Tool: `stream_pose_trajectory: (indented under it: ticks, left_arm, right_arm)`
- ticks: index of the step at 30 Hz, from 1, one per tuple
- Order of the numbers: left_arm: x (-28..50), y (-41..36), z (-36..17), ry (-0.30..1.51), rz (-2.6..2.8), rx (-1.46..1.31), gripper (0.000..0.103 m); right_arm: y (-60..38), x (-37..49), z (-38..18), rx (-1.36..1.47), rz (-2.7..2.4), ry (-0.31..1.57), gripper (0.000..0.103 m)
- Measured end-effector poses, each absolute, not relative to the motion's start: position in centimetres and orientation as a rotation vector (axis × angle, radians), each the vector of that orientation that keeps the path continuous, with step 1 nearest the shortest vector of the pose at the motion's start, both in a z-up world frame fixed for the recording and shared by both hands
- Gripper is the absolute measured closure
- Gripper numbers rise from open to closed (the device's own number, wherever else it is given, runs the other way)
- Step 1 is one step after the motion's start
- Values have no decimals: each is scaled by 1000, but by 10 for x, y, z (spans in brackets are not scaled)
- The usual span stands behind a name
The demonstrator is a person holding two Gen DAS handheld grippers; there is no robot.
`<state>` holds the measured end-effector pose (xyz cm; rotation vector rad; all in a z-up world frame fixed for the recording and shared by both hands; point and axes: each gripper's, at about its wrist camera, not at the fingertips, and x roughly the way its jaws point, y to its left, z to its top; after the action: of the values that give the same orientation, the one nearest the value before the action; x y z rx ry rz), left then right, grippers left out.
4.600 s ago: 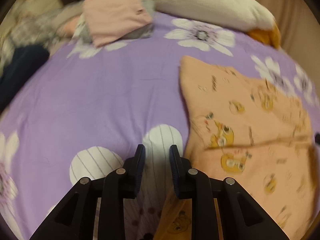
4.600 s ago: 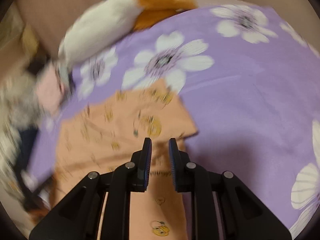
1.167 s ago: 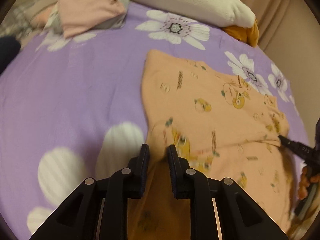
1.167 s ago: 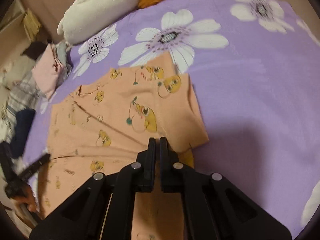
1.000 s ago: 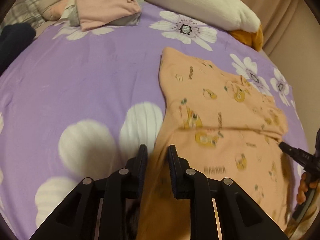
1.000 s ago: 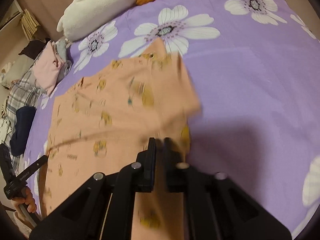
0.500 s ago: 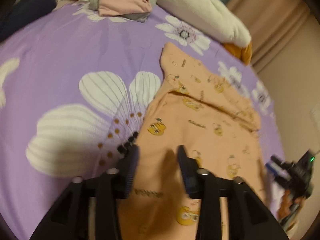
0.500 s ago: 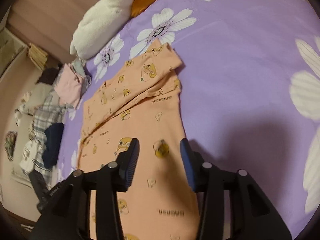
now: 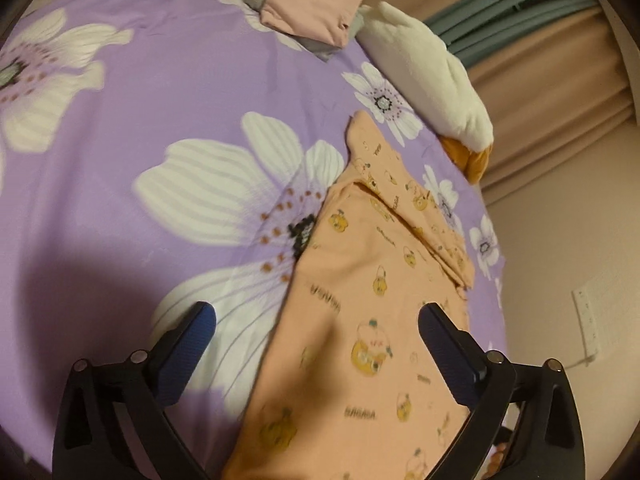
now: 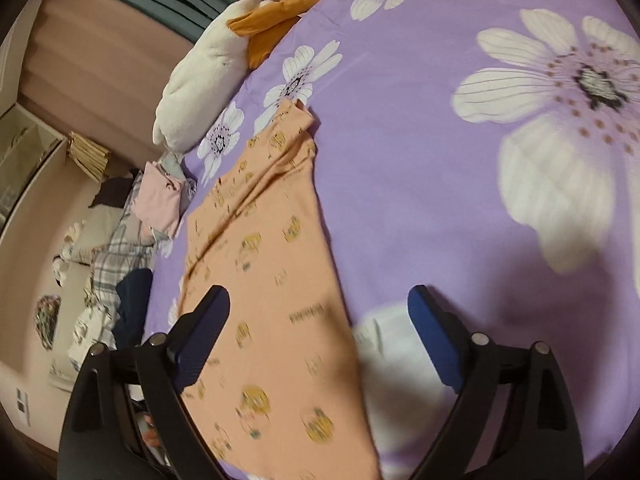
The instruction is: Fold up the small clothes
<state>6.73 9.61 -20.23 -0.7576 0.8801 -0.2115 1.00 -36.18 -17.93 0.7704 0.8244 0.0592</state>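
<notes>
Left wrist: left gripper [image 9: 316,320], clamped on cloth a second ago, is now hanging wide open and empty over the orange garment [image 9: 360,320] lying on the purple bedsheet [image 9: 160,100].
Right wrist: right gripper [image 10: 320,308] is likewise gaping, holding nothing; garment [image 10: 272,260] is lying near-left, so this fold looks released.

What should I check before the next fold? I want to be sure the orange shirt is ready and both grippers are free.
1. Left gripper open, holding nothing: ok.
2. Right gripper open, holding nothing: ok.
3. Orange shirt lies flat on the purple bedsheet: ok.
4. Far part already folded over onto the shirt: ok.
5. Near hem of the shirt in view: cannot tell, it runs out of both frames.
6. Folded pink garment and white plush toy apart from the shirt: ok.
</notes>
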Motion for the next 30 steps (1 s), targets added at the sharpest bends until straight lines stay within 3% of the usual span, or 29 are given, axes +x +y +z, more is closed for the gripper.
stream_pose_trajectory:
  ticks: [12, 18, 30]
  left_arm:
    - [14, 95, -206, 801, -201, -727, 1]
    - [-14, 117, -219, 763, -274, -977, 1]
    - [-12, 74, -224, 842, -513, -1031, 1]
  right_arm:
    - [-358, -35, -184, 804, 60, 783, 10]
    - [-355, -53, -184, 829, 45, 764, 9]
    - [-332, -55, -198, 896, 94, 843, 9]
